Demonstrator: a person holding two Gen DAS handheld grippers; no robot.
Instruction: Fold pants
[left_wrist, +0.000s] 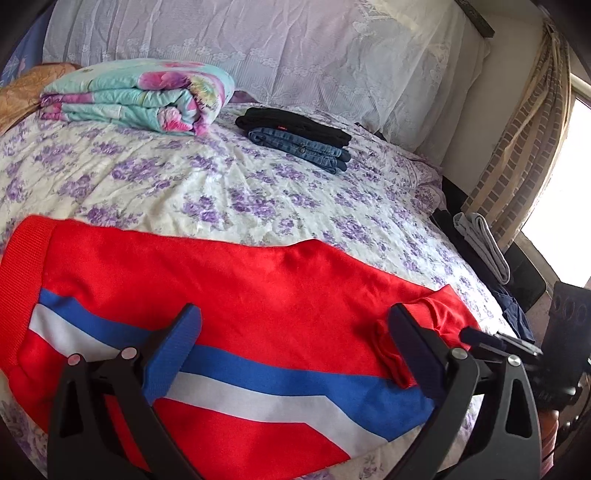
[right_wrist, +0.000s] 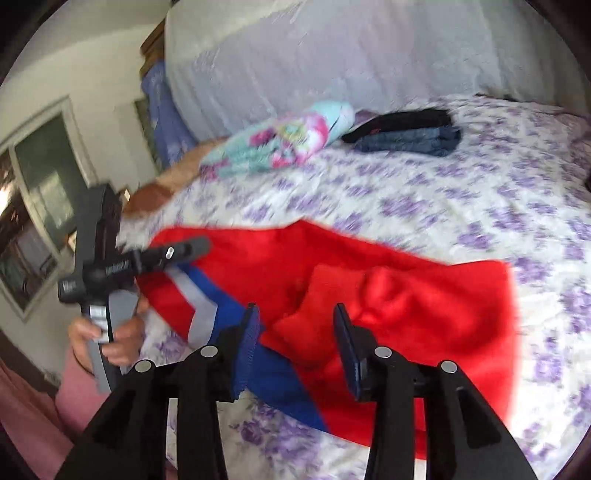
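Left wrist view shows the red pants (left_wrist: 229, 302) lying partly folded on the bed (left_wrist: 221, 192), bunched cuff unsmoothed, beneath the empty, open left gripper (left_wrist: 295, 343) and right gripper (right_wrist: 295, 332).

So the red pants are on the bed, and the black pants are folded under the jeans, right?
Not quite. The red pants are on the bed, but the black pants lie on top of the jeans, not under them. The left wrist view shows the stack clearly.
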